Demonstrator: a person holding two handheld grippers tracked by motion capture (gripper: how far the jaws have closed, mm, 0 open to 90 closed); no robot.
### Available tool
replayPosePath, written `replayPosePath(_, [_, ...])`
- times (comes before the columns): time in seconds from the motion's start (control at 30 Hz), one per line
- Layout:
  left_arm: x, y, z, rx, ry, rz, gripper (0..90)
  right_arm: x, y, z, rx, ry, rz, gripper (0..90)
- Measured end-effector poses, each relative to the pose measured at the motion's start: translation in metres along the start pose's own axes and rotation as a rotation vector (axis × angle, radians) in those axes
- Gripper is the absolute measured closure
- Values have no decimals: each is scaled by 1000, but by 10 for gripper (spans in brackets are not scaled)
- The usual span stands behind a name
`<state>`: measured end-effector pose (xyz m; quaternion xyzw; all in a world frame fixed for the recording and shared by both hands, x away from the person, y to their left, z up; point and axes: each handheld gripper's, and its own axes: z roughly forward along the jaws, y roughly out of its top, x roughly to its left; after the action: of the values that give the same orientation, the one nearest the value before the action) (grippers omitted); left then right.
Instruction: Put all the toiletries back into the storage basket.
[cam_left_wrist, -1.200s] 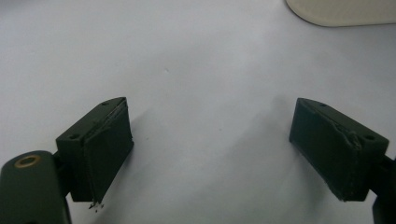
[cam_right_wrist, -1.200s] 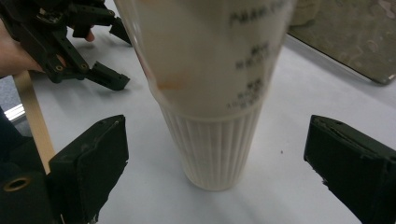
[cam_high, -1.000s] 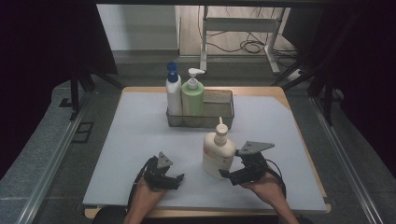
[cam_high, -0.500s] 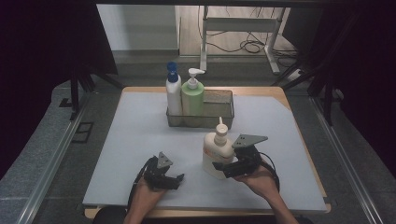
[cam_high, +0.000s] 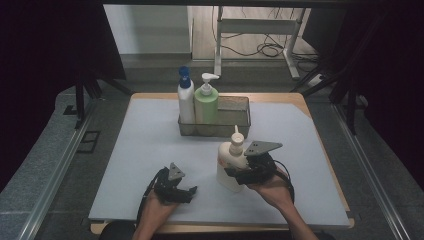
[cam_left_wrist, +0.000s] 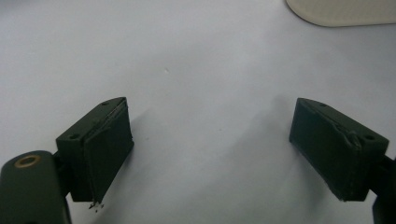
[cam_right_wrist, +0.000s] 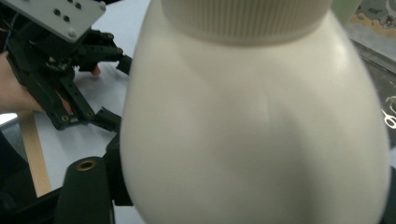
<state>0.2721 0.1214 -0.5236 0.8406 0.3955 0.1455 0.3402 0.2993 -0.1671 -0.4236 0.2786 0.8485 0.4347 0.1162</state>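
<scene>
The cream bottle (cam_high: 230, 167) is a squat, pear-shaped plastic vessel with a smooth matt skin, a ribbed collar and a thin nozzle on top; it stands upright on the pale grey table mat (cam_high: 150, 130), near the person's edge and well in front of the wire basket (cam_high: 239, 112). That basket, dark and rectangular, holds a white bottle with a blue pump (cam_high: 185, 97) and a green bottle with a white pump (cam_high: 206, 102), side by side at its left end.

A second ago the right gripper (cam_high: 234, 175) stood beside the cream bottle with a gap between them; it has since moved in against it, and its jaws have just been closing around the rounded body. In the right gripper view the bottle (cam_right_wrist: 252, 121) bulges between the black jaws (whether the pads already press on it cannot be told).

The left gripper (cam_high: 186, 192) rests low on the mat, where it was before, its jaws spread wide over bare mat with nothing between them; its ribbed pads (cam_left_wrist: 109, 154) look scuffed.
</scene>
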Motion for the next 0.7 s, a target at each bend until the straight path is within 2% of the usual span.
replayPosePath(0.27, [0,0,0,0,0,0,125,-1,3,0,-9,0,16,372])
replayPosePath(0.4, [0,0,0,0,0,0,126,0,3,0,-9,-19,2,382])
replayPosePath(0.7, [0,0,0,0,0,0,126,1,5,0,-11,-27,-1,392])
